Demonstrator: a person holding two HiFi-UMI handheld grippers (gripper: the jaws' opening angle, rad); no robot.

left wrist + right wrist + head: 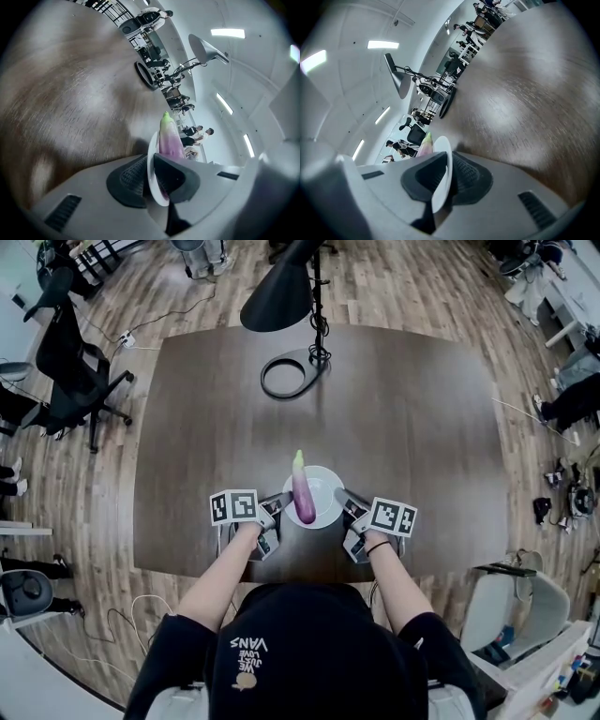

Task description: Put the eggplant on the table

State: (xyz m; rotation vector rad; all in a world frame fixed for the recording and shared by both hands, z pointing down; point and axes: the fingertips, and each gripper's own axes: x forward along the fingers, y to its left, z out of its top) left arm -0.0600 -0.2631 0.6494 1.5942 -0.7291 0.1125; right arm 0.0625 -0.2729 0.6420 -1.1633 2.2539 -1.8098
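A purple eggplant (303, 493) with a green stem end lies on a white plate (326, 486) over the near middle of the dark table (403, 418). My left gripper (278, 509) is shut on the plate's left rim and my right gripper (343, 502) is shut on its right rim. In the left gripper view the plate (152, 161) stands edge-on between the jaws with the eggplant (169, 138) beyond it. The right gripper view shows the plate rim (443, 173) pinched between the dark pads, and the eggplant tip (425, 143) peeks out behind it.
A black desk lamp (281, 296) with a ring base (291, 374) stands at the table's far middle. Office chairs (70, 371) stand on the wood floor to the left. People and desks show far off in both gripper views.
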